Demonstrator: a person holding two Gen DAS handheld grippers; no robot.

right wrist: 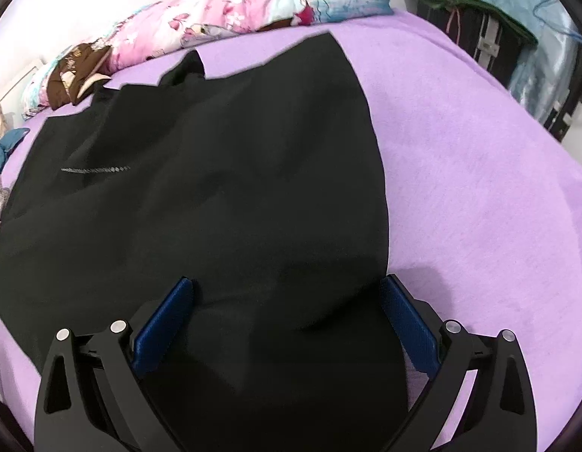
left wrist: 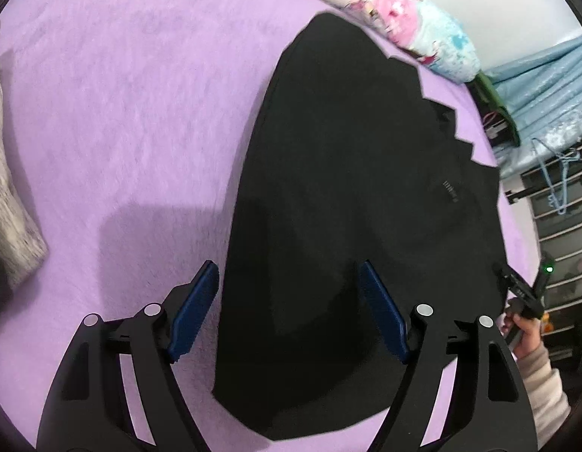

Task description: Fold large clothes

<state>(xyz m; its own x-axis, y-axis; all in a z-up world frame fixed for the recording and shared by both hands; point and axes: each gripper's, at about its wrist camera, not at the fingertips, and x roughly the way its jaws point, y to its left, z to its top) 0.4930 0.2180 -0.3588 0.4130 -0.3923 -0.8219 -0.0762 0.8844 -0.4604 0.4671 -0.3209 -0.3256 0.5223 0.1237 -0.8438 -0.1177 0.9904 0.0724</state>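
Fabric of the black garment [left wrist: 347, 207] is lying limp; I'm holding both grippers [left wrist: 287, 312] [right wrist: 287, 324] agape, targeting its near hem.

Garment [left wrist: 347, 196] flat on bed [left wrist: 121, 113]; rolled quilt [left wrist: 385, 0] behind it, shelves [left wrist: 562, 226] w/ hangers right of bed

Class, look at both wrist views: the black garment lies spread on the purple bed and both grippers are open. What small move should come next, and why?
Probably lower both grippers onto the near hem and close. The left gripper and right gripper stand open, each straddling a side edge of the garment, gripping nothing, so neither can lift it to fold yet.
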